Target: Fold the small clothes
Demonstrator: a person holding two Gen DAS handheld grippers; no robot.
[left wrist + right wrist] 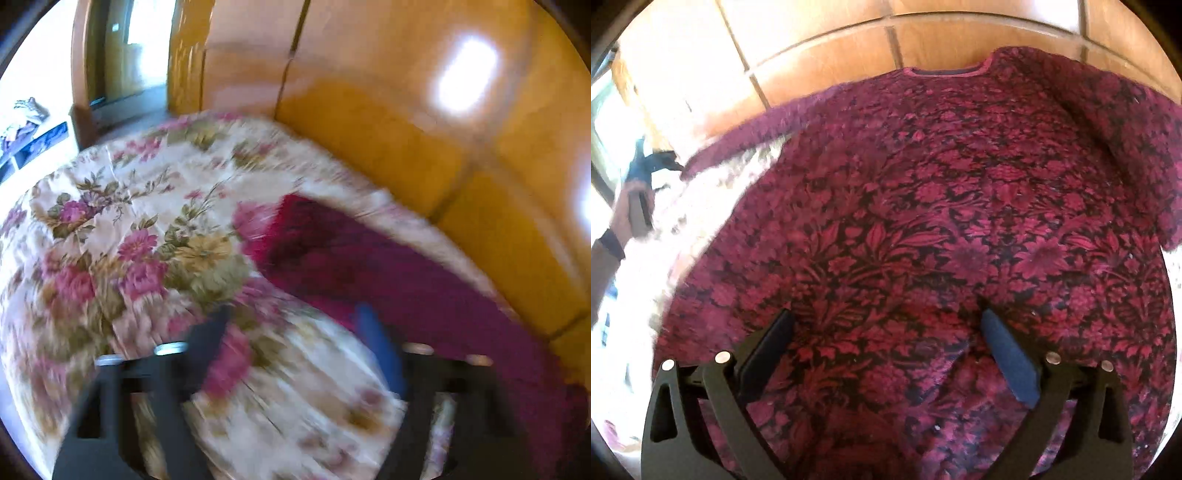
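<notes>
Glossy orange wood panelling (388, 122) is filling the top of both views, rising behind a bed covered by a floral bedspread (122, 229). Spread flat on the bed is lying a dark red sweater (923, 221) with a leafy pattern, its neckline at the top centre of the right wrist view and its sleeves reaching toward the upper left and upper right. The right gripper (886, 343) is hovering low over the sweater's lower body at the bottom centre, jaws spread wide and holding nothing. At the far left of that view the left gripper (655, 162) is reaching near the left sleeve's cuff. In its own blurred view the left gripper (295, 332) is showing jaws spread apart, with the sleeve (369, 266) running diagonally at right. The thick knit is likely to bunch or slip, so a shallow pinch could drop the sleeve mid-fold and leave it crooked.
</notes>
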